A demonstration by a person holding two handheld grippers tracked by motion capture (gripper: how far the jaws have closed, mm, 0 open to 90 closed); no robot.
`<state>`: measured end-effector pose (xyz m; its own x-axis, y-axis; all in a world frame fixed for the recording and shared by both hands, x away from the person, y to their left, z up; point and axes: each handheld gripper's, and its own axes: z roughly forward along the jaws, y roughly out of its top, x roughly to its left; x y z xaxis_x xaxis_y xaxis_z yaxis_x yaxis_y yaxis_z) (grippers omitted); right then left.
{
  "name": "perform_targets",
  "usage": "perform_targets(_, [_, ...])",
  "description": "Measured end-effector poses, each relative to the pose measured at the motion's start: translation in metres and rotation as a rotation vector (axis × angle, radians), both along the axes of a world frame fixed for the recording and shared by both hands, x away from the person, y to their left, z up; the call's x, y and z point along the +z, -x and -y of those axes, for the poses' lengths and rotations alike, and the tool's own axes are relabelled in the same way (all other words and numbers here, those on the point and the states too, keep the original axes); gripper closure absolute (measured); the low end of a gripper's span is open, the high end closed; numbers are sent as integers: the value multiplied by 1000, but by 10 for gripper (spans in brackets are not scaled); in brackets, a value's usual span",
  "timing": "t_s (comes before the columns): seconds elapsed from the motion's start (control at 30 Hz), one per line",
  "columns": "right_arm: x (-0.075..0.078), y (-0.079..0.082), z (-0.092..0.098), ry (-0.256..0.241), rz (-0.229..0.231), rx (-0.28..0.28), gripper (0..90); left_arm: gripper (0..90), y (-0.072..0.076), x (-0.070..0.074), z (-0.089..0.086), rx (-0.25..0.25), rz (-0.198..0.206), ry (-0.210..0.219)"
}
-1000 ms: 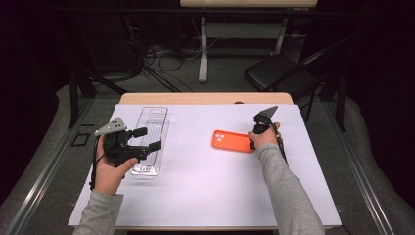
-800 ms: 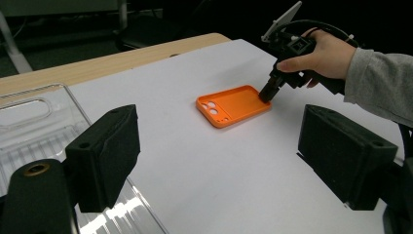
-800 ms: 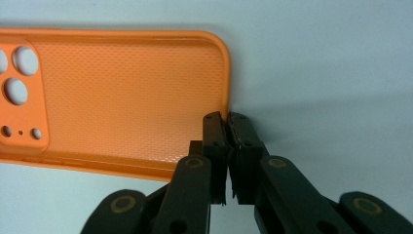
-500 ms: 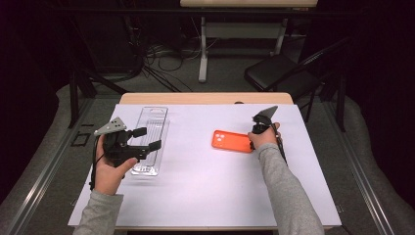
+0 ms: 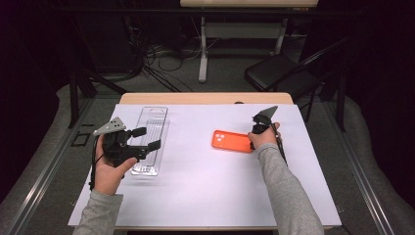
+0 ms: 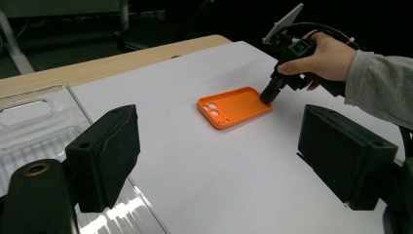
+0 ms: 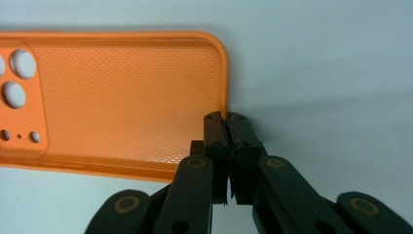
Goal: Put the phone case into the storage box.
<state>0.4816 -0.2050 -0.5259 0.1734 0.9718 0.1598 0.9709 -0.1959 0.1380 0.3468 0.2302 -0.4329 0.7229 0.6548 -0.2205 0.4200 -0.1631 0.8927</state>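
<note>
The orange phone case lies open side up, right of centre on the white tabletop, with bare surface all around it and well clear of every edge. The right claw is pinched tight on the case's short end wall, away from the camera holes. The left claw hovers wide apart, holding nothing, over the clear plastic tray near the left edge.
</note>
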Motion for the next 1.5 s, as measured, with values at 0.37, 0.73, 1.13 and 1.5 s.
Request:
perform_targets(0.37, [1,0,1,-3,-2,-3,879,155,0,0,0,-1,1,-2])
perform_targets(0.73, [6,1,9,-34,-11,-6,879,155,-1,-1,0,0,-1,-2])
perform_targets(1.13, [12,3,12,-69,7,7,881,155,-1,-2,2,2,-2,-5])
perform_targets(1.5, [20,10,12,-96,64,57,879,157,0,-5,8,-6,-6,-4])
